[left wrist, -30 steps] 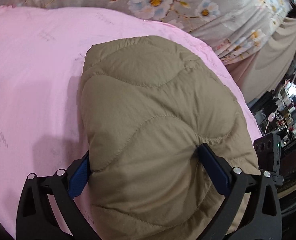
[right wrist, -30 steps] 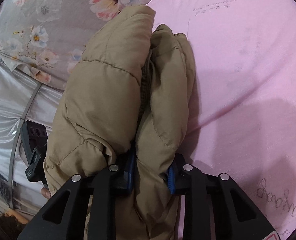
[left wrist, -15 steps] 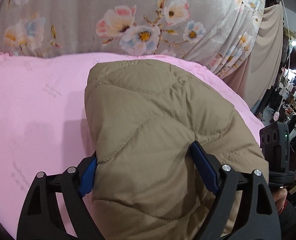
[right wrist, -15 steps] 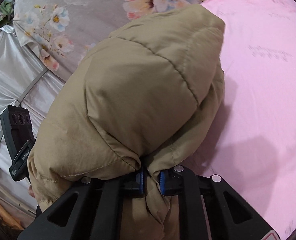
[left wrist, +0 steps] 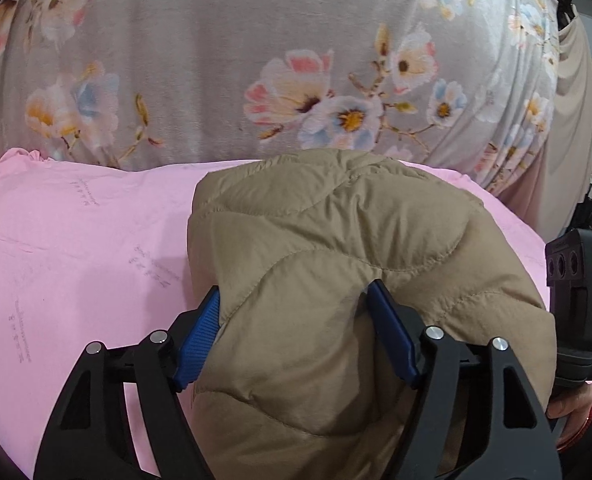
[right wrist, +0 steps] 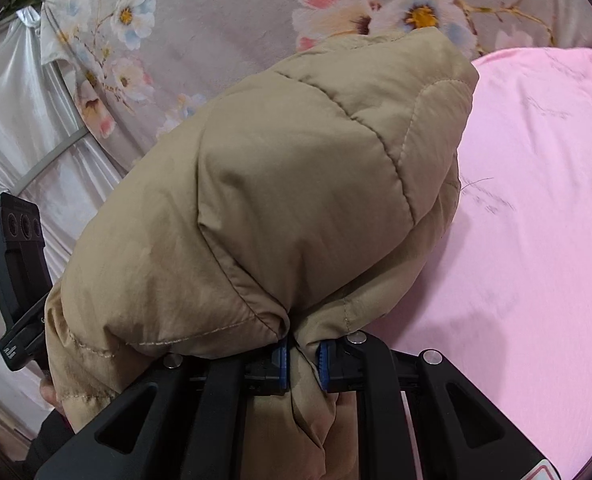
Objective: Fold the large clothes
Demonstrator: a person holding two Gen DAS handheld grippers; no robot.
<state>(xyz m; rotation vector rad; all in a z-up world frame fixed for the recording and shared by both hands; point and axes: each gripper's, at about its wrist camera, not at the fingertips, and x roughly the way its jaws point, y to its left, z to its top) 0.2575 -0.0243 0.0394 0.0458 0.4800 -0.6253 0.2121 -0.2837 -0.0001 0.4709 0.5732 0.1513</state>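
- The tan quilted jacket [left wrist: 348, 280], bundled into a thick, puffy roll, hangs between your two grippers above the pink sheet [left wrist: 75, 272], its rounded far edge reaching toward the floral cloth [left wrist: 199, 64] behind.
- Your left gripper [left wrist: 296, 320] straddles a broad fold of the jacket; its blue pads [left wrist: 199, 336] press into the padding on both sides, and the jaws are closing on it.
- Your right gripper [right wrist: 300, 354] pinches a narrow gather of the jacket's fabric between its blue pads [right wrist: 283, 364], the jaws nearly together, with the bulk of the roll ballooning out above them.
- In the left wrist view, open pink sheet lies to the left of the bundle, bare but for faint printed lettering, up to a rumpled edge at the far left.
- In the right wrist view, the sheet spreads wide and bare to the right of the jacket, as far as its curved far edge.
- The floral cloth rises just behind the sheet's far edge, closing that side.
- Silvery fabric [right wrist: 15, 128] hangs at the left of the right wrist view, beyond the bundle.
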